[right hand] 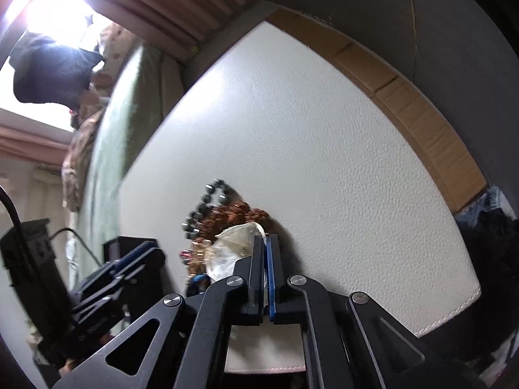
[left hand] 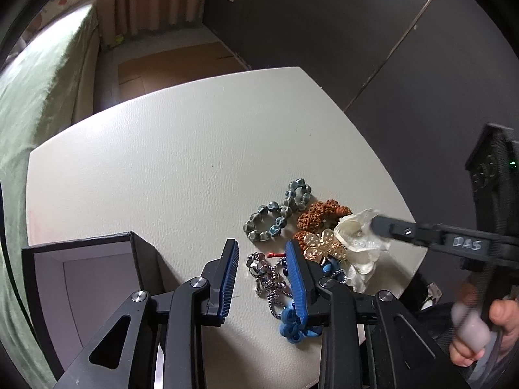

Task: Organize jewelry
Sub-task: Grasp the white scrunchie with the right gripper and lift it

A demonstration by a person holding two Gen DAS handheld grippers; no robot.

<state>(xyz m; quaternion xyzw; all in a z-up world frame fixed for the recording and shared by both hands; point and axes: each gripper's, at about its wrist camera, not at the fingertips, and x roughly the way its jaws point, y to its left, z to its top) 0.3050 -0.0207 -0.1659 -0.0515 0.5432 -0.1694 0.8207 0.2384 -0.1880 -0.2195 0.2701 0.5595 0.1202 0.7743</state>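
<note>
A heap of jewelry lies on the white table [left hand: 162,162]: a blue-grey bead bracelet [left hand: 275,214], a brown bead bracelet [left hand: 321,214], a gold butterfly piece [left hand: 321,243], a silver chain [left hand: 266,275], a blue cord knot [left hand: 292,324] and a cream flower piece [left hand: 360,236]. My left gripper [left hand: 262,253] is open just above the silver chain. My right gripper [right hand: 266,240] is shut on the cream flower piece [right hand: 236,243]; it shows in the left wrist view [left hand: 382,227]. An open black box [left hand: 81,278] stands at the left.
A green bed [left hand: 32,97] lies beyond the table's left edge. Cardboard [left hand: 175,64] lies on the floor behind the table, in front of a dark wall [left hand: 324,32]. The table's right edge [right hand: 454,311] is near the heap.
</note>
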